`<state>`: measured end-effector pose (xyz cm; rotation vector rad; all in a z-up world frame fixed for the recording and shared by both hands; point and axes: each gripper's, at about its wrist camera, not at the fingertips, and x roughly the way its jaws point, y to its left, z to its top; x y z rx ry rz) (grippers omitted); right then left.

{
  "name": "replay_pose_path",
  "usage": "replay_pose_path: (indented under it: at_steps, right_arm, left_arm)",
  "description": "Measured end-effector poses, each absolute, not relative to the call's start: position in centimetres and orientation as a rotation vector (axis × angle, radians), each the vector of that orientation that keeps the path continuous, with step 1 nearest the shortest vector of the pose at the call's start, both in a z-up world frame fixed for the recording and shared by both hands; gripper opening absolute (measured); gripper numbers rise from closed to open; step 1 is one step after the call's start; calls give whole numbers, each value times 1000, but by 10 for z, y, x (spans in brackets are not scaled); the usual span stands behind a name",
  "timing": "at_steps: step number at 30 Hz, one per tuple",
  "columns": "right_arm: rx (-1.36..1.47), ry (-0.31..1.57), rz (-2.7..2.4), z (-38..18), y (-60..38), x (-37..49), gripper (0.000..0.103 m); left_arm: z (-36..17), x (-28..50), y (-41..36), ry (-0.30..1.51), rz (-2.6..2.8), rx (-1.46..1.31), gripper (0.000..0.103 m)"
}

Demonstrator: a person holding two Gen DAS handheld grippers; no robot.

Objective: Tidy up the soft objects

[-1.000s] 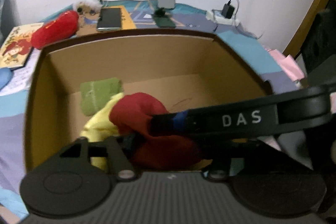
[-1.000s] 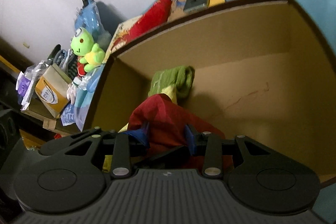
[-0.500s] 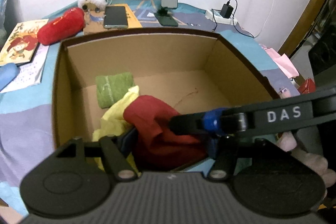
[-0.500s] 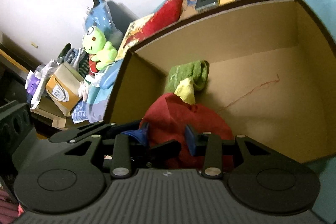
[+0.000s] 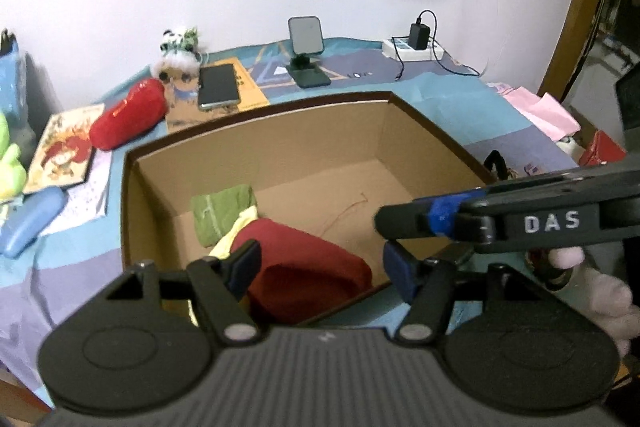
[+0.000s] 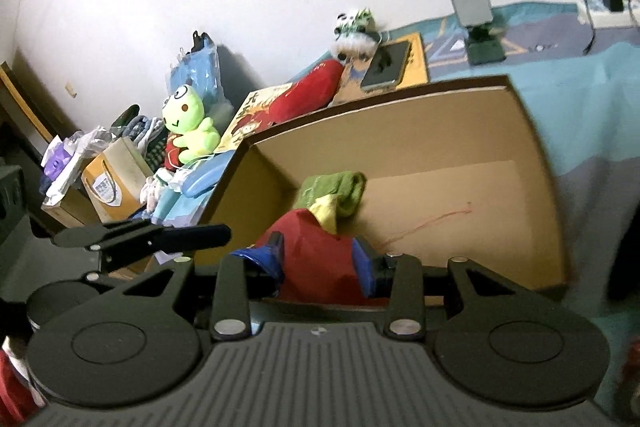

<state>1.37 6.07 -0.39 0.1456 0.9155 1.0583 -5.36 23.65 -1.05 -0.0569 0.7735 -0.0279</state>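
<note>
Cloth is the business here: your red cloth lies bunched in the near left part of the cardboard box, on top of a yellow cloth, with a folded green towel just behind them near the left wall. The three soft pieces are packed together at one end, which I judge leaves the rest of the box floor free for more.

Your left gripper is above the near rim with its jaws spread; they have just been opening, and the red cloth shows between them, though the pads appear clear of it. Your right gripper has its blue pads set narrow, the red cloth showing between them; whether they pinch the fabric or only frame it from above, I cannot tell from this angle.

Outside the box, the table carries a red plush pillow, a smartphone, a phone stand and a power strip. A green frog plush sits off to the left, a likely next soft thing.
</note>
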Motion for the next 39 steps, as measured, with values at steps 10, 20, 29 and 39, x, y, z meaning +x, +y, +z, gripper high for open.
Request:
replay_pose_path:
  at_steps: [10, 20, 29, 39]
  right_arm:
    - [134, 845, 1047, 0, -1, 22, 21]
    - [89, 773, 913, -16, -78, 31, 21]
    - [31, 836, 793, -46, -150, 38, 21]
    - [46, 879, 745, -59, -201, 44, 18]
  left_arm:
    - [11, -57, 190, 746, 51, -48, 67]
    - [3, -52, 96, 774, -34, -10, 67]
    - [-33, -44, 20, 888, -144, -54, 67]
    - [-58, -29, -39, 970, -249, -44, 67]
